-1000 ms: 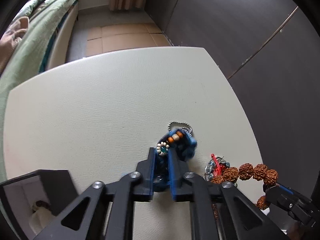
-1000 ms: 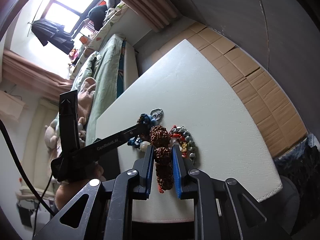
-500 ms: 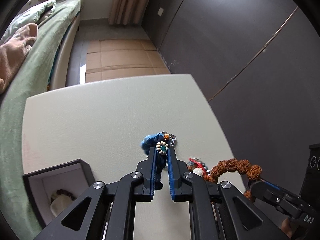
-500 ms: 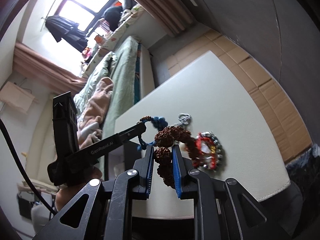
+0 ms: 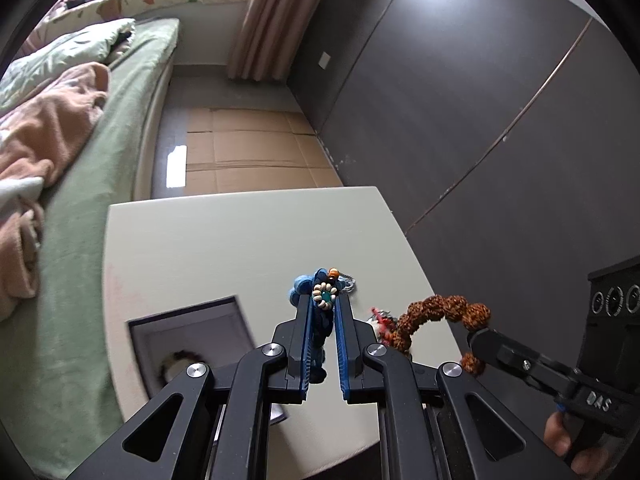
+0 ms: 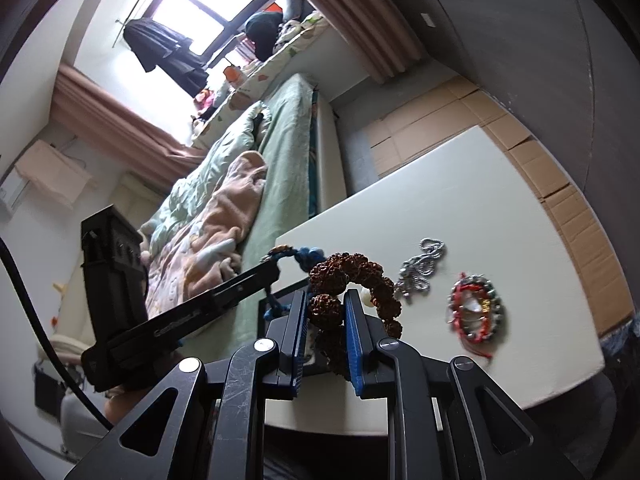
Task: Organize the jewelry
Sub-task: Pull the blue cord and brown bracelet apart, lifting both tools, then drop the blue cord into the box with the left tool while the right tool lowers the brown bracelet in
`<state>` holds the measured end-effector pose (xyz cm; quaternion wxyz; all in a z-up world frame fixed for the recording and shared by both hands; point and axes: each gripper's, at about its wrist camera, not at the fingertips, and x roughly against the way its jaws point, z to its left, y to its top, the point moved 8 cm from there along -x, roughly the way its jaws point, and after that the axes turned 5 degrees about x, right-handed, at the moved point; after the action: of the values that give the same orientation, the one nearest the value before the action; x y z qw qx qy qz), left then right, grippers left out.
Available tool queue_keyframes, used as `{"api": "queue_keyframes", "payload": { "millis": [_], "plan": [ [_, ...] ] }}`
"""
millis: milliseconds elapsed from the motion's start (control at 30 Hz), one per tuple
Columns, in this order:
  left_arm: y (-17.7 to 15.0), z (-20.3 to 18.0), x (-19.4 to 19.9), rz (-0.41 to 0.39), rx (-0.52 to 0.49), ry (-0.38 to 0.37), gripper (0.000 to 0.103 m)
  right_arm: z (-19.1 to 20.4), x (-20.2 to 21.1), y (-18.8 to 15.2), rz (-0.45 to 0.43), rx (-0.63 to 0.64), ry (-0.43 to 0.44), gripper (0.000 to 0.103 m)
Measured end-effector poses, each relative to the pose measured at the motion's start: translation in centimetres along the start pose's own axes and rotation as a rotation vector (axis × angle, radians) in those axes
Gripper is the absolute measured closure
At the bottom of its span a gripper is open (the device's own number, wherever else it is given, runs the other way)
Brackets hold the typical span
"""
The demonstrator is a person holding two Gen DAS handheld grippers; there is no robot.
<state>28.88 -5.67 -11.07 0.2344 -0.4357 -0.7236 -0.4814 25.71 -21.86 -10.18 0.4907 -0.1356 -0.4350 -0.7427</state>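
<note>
Left wrist view: left gripper (image 5: 323, 312) clamped on blue beaded bracelet (image 5: 322, 300), held clear above white table (image 5: 224, 248); open box (image 5: 188, 320), down-left of the jaws and nearer this hand, already contains a pale item, too blurred to identify. Right wrist view: right gripper (image 6: 326, 312) clamped on brown seed-bead bracelet (image 6: 352, 276), loop arching up and right; silver chain (image 6: 424, 264) and red-and-metal bracelet (image 6: 476, 312) flat on table to the right, well apart from the box

"DAS" on the right gripper (image 5: 482, 338), possibly "GenRobot.AI", blurred, on the left gripper (image 6: 276, 271)
</note>
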Motion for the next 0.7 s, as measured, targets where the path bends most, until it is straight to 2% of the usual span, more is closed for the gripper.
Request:
{"api": "queue_keyframes", "payload": {
  "millis": [200,400,567,667,700],
  "plan": [
    [-1.2,3.8,1.8,-0.025,0.052,0.03,0.092,1.4,-1.2,-0.8,0.02,0.012,0.005,0.084],
    [-3.3,7.1,0.7,0.013,0.125,0.015,0.092,2.6,-2.6,-2.0,0.05,0.032,-0.005,0.084],
    [-3.9,6.9,-0.4,0.052,0.146,-0.073,0.09,3.6,-3.0,-2.6,0.064,0.051,-0.01,0.084],
    [-4.1,7.4,-1.0,0.075,0.167,-0.043,0.088,3.9,-3.1,-2.7,0.071,0.059,-0.018,0.084],
    [-4.2,7.6,-1.0,0.075,0.17,-0.034,0.082,4.0,-3.1,-2.7,0.073,0.06,-0.019,0.084]
  ]
}}
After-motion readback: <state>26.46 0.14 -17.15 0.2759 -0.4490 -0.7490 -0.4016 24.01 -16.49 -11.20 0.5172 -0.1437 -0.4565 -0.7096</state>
